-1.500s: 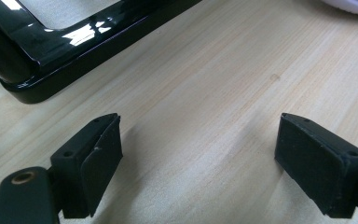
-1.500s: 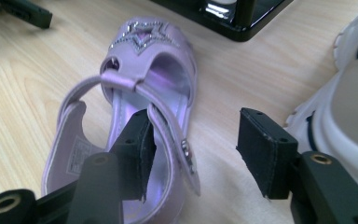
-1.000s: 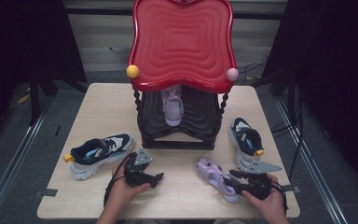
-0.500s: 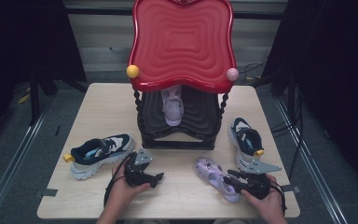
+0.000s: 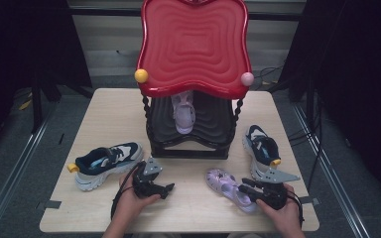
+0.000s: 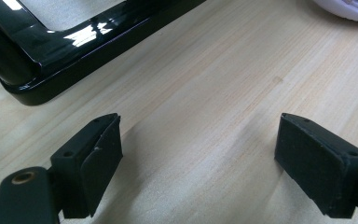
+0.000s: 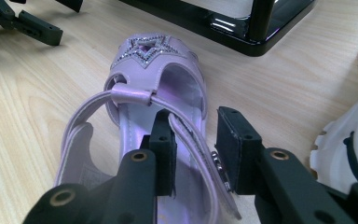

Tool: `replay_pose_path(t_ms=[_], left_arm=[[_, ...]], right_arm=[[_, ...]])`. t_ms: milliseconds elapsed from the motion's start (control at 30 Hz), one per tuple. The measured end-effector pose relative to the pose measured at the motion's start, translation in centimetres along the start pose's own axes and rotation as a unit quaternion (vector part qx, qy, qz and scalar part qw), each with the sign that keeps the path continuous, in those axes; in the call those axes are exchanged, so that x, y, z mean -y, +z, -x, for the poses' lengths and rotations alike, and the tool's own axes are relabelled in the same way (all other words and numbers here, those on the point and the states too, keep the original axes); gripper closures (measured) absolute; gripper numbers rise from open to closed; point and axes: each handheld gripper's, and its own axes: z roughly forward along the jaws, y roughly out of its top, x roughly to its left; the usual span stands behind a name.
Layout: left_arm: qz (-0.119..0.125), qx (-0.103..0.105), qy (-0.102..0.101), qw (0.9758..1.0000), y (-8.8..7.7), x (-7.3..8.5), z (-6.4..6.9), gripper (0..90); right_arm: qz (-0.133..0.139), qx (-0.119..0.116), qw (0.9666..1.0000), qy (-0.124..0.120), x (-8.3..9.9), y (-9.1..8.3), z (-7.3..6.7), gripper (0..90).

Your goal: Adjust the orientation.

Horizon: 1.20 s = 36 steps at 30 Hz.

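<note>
A purple sandal [image 5: 223,183] with a star-shaped stud pattern lies on the table at the front right. My right gripper [image 5: 244,187] reaches it from the heel side. In the right gripper view the sandal's ankle strap [image 7: 191,140] runs between the jaws of the right gripper [image 7: 193,126], which stand partly closed astride it with a gap still showing. A matching purple sandal [image 5: 183,111] stands on the black lower shelf of the red-topped rack [image 5: 193,44]. My left gripper [image 5: 164,188] rests low over bare wood, wide open and holding nothing [image 6: 198,135].
A navy and white sneaker [image 5: 106,163] lies at the left, and its mate [image 5: 262,148] at the right beside the right gripper. The rack's black base [image 6: 51,51] is just ahead of the left gripper. The table's front edge [image 5: 178,229] is near both hands.
</note>
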Motion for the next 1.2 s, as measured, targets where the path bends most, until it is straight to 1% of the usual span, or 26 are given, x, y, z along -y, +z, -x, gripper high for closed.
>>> replay_pose_path(t_ms=[167, 267, 400, 500, 633, 700, 767, 867, 1000, 1067, 1100, 1167, 1200], left_arm=[[0.0, 0.0, 0.0, 1.0, 0.01, 0.0, 0.0, 14.2], [0.0, 0.0, 0.0, 1.0, 0.01, 0.0, 0.01, 14.1], [0.0, 0.0, 0.0, 1.0, 0.01, 0.0, 0.01, 14.2], [0.0, 0.0, 0.0, 1.0, 0.01, 0.0, 0.0, 14.2], [0.0, 0.0, 0.0, 1.0, 0.01, 0.0, 0.01, 14.2], [0.0, 0.0, 0.0, 1.0, 0.01, 0.0, 0.0, 14.2], [0.0, 0.0, 0.0, 1.0, 0.01, 0.0, 0.0, 14.2], [0.0, 0.0, 0.0, 1.0, 0.01, -0.01, 0.0, 14.1], [0.0, 0.0, 0.0, 1.0, 0.01, -0.01, 0.0, 14.2], [0.0, 0.0, 0.0, 1.0, 0.01, -0.01, 0.0, 14.2], [0.0, 0.0, 0.0, 1.0, 0.01, -0.01, 0.0, 14.2], [0.0, 0.0, 0.0, 1.0, 0.01, -0.01, 0.0, 14.2], [0.0, 0.0, 0.0, 1.0, 0.01, -0.01, 0.0, 14.1]], right_arm=[[0.002, -0.003, 1.0, 0.001, -0.01, 0.05, -0.03, 67.9], [0.0, -0.003, 1.0, -0.003, -0.02, 0.0, -0.06, 67.7], [0.004, -0.005, 1.0, 0.0, 0.01, -0.03, -0.08, 67.3], [0.013, -0.008, 0.9999, 0.002, 0.16, -0.03, -0.13, 66.3], [0.031, -0.001, 0.9995, -0.006, 0.47, -0.01, -0.18, 66.6], [0.038, -0.001, 0.9993, -0.006, 0.51, 0.01, -0.09, 67.0], [0.041, -0.002, 0.9992, -0.004, 0.61, 0.09, -0.08, 67.9], [0.04, 0.002, 0.9991, -0.01, 0.58, 0.09, -0.18, 69.6], [0.04, 0.007, 0.9989, -0.022, 0.36, 0.07, -0.19, 74.3], [0.04, 0.009, 0.9986, -0.035, 0.29, 0.11, -0.37, 78.8], [0.041, 0.006, 0.9983, -0.041, 0.21, 0.14, -0.44, 80.2], [0.045, -0.002, 0.9981, -0.042, 0.05, 0.24, -0.65, 82.2], [0.043, -0.003, 0.9982, -0.042, 0.03, 0.3, -0.75, 82.7]])
